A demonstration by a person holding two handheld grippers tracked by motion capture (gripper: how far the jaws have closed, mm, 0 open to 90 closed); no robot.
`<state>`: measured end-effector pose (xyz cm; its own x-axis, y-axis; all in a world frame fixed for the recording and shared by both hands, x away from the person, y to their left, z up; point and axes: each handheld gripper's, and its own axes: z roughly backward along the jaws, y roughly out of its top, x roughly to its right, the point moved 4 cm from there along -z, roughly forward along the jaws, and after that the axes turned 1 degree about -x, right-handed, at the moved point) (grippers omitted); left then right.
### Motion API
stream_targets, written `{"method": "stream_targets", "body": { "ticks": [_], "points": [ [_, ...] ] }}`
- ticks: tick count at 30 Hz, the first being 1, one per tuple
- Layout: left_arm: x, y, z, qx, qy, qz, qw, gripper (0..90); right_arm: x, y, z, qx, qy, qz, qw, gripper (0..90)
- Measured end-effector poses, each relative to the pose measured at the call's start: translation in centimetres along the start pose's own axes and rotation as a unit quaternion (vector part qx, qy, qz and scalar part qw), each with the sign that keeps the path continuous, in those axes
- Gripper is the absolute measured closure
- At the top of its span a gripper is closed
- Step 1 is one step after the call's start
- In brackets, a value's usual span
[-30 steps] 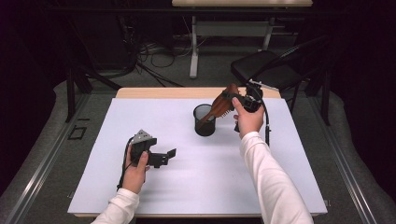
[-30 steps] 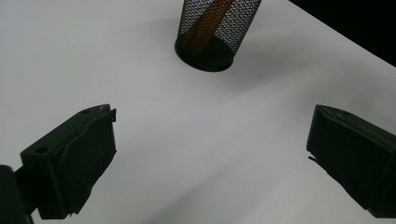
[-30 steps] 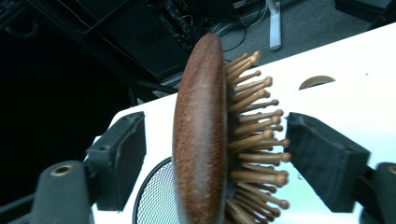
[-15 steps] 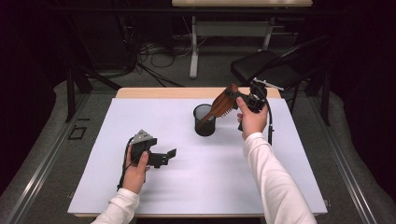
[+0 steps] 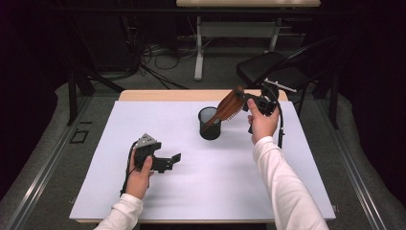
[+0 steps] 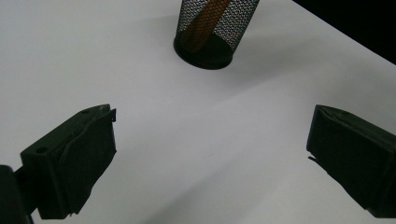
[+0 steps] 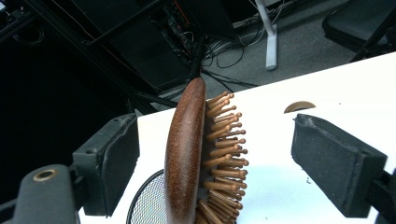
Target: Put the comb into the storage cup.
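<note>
Wooden brush (image 5: 229, 106) leans in the cup (image 5: 209, 123), its head between the right gripper (image 5: 249, 98)'s just-opened, clear jaws, hand raised behind it. Left gripper (image 5: 173, 159) rests wide, near the cup.

**Around the Worktop**

The worktop (image 5: 143, 201) has a big white sheet on it, and a strip of light wood shows along its far edge. Behind it, a black chair (image 5: 273, 72) stands on the grey floor (image 5: 43, 158). Black cables (image 5: 158, 52) lie tangled on the floor near a white table leg (image 5: 198, 52). The room behind is dark.
</note>
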<state>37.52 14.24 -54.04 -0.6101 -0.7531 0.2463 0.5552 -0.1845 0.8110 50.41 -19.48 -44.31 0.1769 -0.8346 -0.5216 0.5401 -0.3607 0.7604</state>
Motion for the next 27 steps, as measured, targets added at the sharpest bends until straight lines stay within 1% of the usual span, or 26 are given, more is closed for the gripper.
{"method": "stream_targets", "body": {
  "ticks": [2,3,7,8,9,12,19,22,25,26,27],
  "points": [
    [0.0,0.0,0.0,0.000,0.000,0.000,1.0000,1.3,0.0,0.1,0.2,-0.005,0.001,0.003,1.0000,15.2],
    [0.0,0.0,0.0,0.000,0.001,0.000,1.0000,1.3,0.1,0.2,0.3,-0.005,-0.001,0.008,1.0000,15.2],
    [0.0,0.0,0.0,0.000,0.000,-0.001,1.0000,1.3,0.1,0.4,0.8,0.005,-0.006,0.027,0.9996,14.8],
    [0.0,0.0,0.0,-0.001,0.000,-0.001,1.0000,1.3,0.0,0.5,0.9,0.011,-0.005,0.028,0.9995,14.6],
    [0.0,0.0,0.0,-0.002,0.000,-0.002,1.0000,1.3,0.0,0.6,1.1,0.009,-0.005,0.033,0.9994,14.3],
    [0.0,0.0,0.0,-0.003,0.000,-0.002,1.0000,1.3,-0.1,0.7,1.4,0.011,-0.004,0.036,0.9993,14.1],
    [0.0,0.0,0.0,-0.001,0.000,-0.002,1.0000,1.3,-0.2,0.7,2.1,0.001,-0.004,0.048,0.9988,13.0],
    [0.1,0.0,-0.1,-0.002,-0.001,-0.002,1.0000,1.3,-0.4,0.6,2.4,-0.003,-0.002,0.058,0.9983,12.6],
    [0.1,0.0,-0.1,-0.002,-0.002,-0.001,1.0000,1.3,-0.6,0.5,2.6,-0.005,0.002,0.061,0.9981,12.0],
    [0.1,0.0,-0.1,-0.003,-0.003,-0.002,1.0000,1.3,-0.7,0.4,2.7,-0.011,0.002,0.062,0.9980,11.9],
    [0.1,0.0,-0.1,-0.002,-0.003,-0.002,1.0000,1.3,-0.7,0.3,2.7,-0.009,0.004,0.061,0.9981,11.9]
  ]
}}
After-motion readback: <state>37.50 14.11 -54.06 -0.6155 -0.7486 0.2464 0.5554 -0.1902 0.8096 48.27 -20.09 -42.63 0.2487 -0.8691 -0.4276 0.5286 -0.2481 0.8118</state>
